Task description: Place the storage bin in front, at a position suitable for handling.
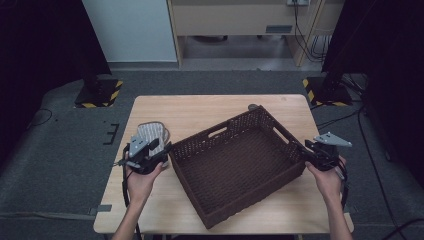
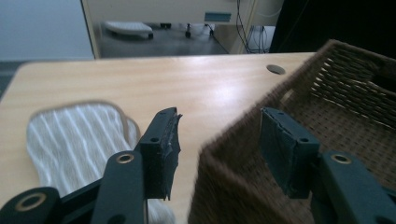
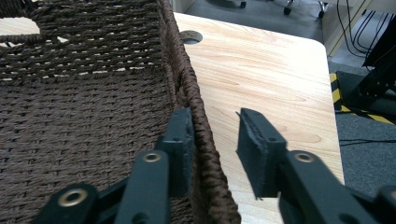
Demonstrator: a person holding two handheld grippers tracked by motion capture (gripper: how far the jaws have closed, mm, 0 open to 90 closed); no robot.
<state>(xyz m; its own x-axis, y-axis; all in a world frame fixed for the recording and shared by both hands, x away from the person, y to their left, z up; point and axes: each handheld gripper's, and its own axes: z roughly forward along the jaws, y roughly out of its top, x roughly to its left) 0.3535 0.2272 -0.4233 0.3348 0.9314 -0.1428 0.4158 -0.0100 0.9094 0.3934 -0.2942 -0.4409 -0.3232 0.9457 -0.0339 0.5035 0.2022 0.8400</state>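
evidently both tools straddle opposite walls of the woven basket (image 1: 235, 165), probably to shift it on the desk (image 1: 200, 107). left tool (image 2: 217, 144) and right tool (image 3: 215, 149) both stand open around the rim, pads not pressing. a striped cloth (image 1: 150, 134) lies beside it.

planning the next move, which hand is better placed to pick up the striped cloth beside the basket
Left. The left gripper hovers right beside the striped cloth, jaws open, while the right gripper straddles the basket rim across the table.
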